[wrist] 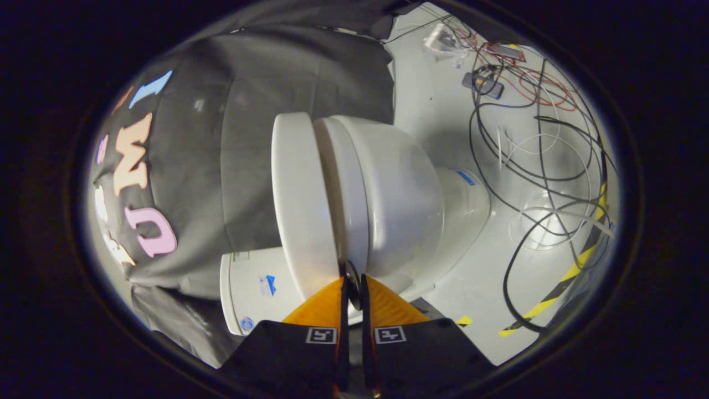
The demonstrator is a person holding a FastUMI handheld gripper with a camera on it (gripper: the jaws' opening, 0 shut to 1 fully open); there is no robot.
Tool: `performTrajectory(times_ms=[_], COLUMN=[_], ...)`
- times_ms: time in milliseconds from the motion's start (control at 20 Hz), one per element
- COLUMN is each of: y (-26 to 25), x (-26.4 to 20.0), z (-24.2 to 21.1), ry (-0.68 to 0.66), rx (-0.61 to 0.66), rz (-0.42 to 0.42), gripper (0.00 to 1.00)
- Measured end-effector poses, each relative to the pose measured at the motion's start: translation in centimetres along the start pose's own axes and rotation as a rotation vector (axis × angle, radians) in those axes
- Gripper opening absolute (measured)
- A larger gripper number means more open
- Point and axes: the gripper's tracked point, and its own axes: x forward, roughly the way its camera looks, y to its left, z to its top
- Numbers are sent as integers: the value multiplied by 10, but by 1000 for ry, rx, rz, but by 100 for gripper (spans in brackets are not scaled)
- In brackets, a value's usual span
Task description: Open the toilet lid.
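Reaching toward the toilet from its front, the gripper has its two fingers drawn nearly together, with only a thin dark slit between their tips. The view is rolled on its side, so the glossy white plastic toilet lid appears as a tall, rounded slab just ahead of the fingers, its near edge meeting the fingertips. The tips sit right at the narrow seam where the lid meets the white seat ring beside it; whether the fingers actually pinch the lid's rim cannot be told, since the contact point is hidden in shadow. The lid lies flat against the seat, closed or very nearly so. Beyond the seat swells the smooth white ceramic bowl, tapering into its pedestal, which stands on the pale grey floor. On the other side of the lid, partly behind the fingers, is the white cistern with small blue stickers. Loose black, white and red cables sprawl across the floor well apart from the toilet, and a strip of yellow-and-black hazard tape runs along the floor near them.
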Motion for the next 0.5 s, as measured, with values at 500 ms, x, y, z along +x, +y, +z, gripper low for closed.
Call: performTrajectory(times_ms=[500], y=[-4], x=[-4], z=[9], ry=[-113], rx=[-167], rz=[-133], gripper=[7])
